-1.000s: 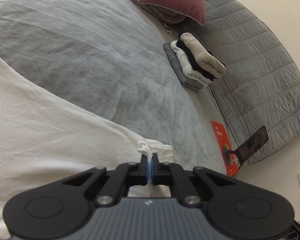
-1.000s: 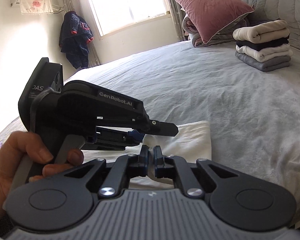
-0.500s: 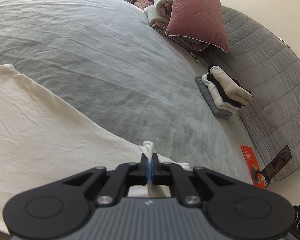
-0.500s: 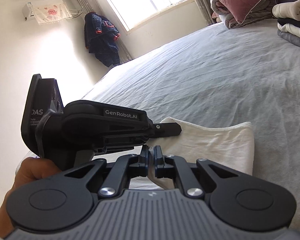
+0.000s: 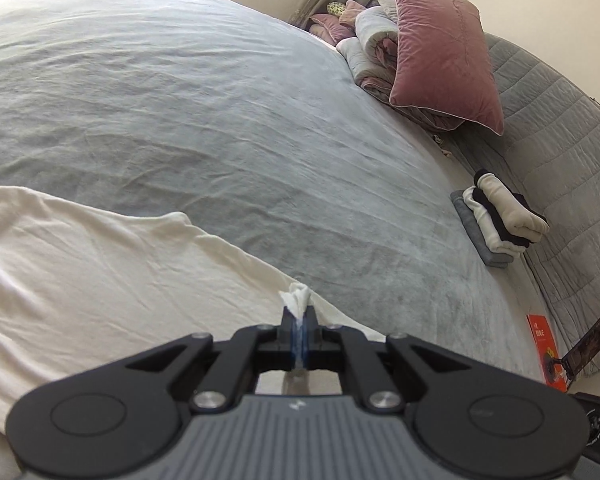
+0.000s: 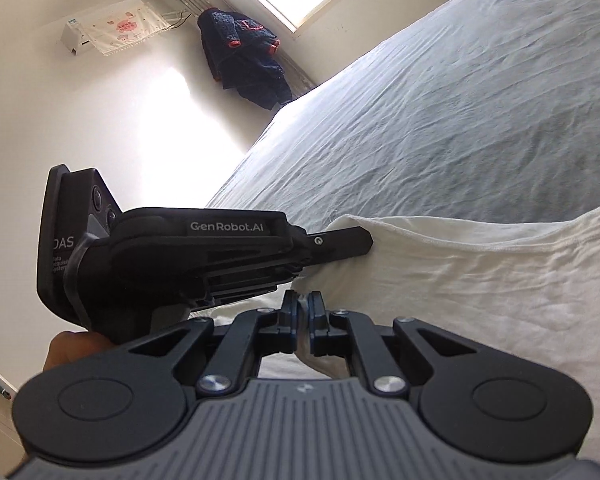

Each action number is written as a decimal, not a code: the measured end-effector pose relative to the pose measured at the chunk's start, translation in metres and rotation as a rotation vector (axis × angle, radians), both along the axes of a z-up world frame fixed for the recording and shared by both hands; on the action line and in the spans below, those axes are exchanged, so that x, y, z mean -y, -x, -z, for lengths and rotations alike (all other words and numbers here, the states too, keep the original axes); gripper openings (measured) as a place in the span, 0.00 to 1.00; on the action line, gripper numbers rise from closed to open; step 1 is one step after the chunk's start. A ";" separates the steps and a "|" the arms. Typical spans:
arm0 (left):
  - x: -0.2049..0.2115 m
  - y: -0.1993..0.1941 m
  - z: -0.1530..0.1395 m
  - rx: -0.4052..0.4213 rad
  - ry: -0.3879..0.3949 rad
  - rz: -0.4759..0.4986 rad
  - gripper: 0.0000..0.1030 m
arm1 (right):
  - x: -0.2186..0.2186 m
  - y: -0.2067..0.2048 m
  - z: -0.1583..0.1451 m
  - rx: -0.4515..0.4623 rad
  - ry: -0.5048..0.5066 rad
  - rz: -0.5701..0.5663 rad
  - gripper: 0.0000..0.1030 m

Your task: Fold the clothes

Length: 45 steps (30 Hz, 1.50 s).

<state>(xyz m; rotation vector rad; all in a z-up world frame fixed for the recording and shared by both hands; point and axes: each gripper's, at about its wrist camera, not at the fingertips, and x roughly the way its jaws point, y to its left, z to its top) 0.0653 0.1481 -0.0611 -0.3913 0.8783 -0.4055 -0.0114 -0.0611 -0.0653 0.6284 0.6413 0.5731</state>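
Now both tongs have swung the cream garment (image 5: 100, 280) further out over the grey bed (image 5: 220, 120). The left tongs (image 5: 299, 326) are clamped on a bunched corner, and the right tongs (image 6: 303, 312) pinch the edge close beside them. More cloth lies spread flat, so the fold looks ready to set down.
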 end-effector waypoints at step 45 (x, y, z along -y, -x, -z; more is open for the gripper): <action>-0.235 -0.024 0.001 0.188 -0.158 -0.341 0.33 | -0.225 -0.083 0.012 -0.051 -0.011 -0.314 0.16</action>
